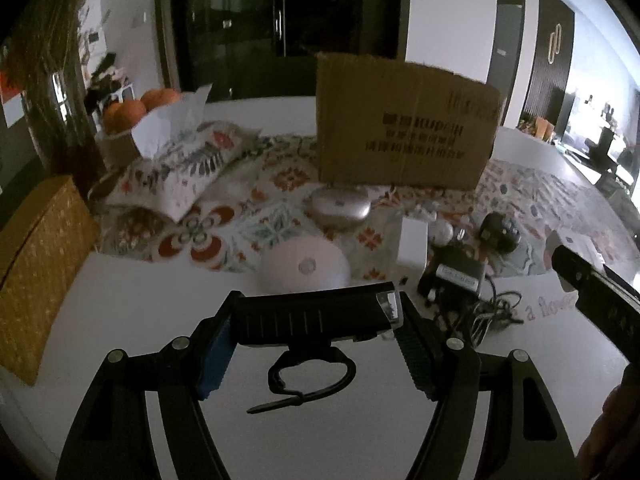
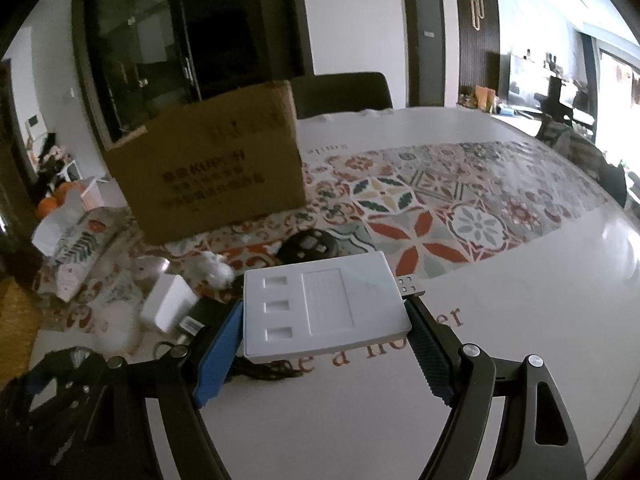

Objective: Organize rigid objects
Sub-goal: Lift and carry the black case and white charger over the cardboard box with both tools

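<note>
My left gripper (image 1: 316,320) is clamped across a black bike light (image 1: 316,318), pads pressing its two short ends, with its rubber strap (image 1: 310,380) dangling loose underneath. My right gripper (image 2: 326,316) holds a flat white charger (image 2: 326,312) by its side edges; a small plug (image 2: 410,286) sticks out at its far right corner.

What worries me is the strap: hanging free, it could catch on the tangled black cable (image 1: 486,314) lying just right of the light and drag the black adapter (image 1: 456,274) along. The charger is broad and smooth and I grip it only at the rim, so a quick swing could make it pivot or slip onto the white table (image 2: 520,340). Both hands are loaded and close together, so they could knock each other on the way to the cardboard box (image 1: 404,120).

That box stands far back on the patterned runner (image 2: 420,216). I see only its closed-looking side, so I cannot tell what it holds. Far left, a small carton (image 1: 120,144) holds oranges (image 1: 130,114). A tissue box (image 1: 188,164) in a floral cover has one tissue poking up. A woven yellow box (image 1: 36,272) sits near left, its inside hidden.
</note>
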The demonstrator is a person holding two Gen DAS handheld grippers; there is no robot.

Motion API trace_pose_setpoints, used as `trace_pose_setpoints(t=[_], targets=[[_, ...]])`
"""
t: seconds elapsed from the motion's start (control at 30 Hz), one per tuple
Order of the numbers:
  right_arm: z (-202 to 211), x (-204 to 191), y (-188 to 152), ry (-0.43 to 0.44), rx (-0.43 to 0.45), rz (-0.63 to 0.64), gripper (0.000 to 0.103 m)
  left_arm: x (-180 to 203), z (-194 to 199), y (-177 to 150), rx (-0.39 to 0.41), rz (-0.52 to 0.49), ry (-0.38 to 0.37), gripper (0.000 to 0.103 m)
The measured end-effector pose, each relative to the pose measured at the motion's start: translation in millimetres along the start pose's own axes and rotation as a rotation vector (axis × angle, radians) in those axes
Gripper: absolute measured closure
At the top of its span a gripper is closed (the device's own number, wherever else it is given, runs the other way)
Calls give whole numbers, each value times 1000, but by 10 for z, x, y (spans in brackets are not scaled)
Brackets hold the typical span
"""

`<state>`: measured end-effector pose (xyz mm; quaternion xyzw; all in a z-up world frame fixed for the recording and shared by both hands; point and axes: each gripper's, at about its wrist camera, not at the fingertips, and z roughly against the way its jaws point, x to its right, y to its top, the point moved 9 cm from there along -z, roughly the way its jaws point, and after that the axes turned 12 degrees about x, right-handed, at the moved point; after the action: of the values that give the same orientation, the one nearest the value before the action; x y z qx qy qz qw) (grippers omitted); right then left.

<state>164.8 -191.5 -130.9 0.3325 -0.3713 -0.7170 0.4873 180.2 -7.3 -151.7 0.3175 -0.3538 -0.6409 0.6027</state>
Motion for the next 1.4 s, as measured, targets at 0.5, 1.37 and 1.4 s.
trace_pose_setpoints(t=[0.5, 1.37, 1.4], targets=[[70, -277, 473, 94, 108, 37, 23, 46, 12, 679, 144, -69, -25, 30], [-356, -627, 1633, 226, 169, 36, 23, 338, -340, 1950, 203, -138, -112, 30], [-377, -639, 1675, 227, 168, 37, 23, 339, -353, 1976, 201, -139, -113, 30]])
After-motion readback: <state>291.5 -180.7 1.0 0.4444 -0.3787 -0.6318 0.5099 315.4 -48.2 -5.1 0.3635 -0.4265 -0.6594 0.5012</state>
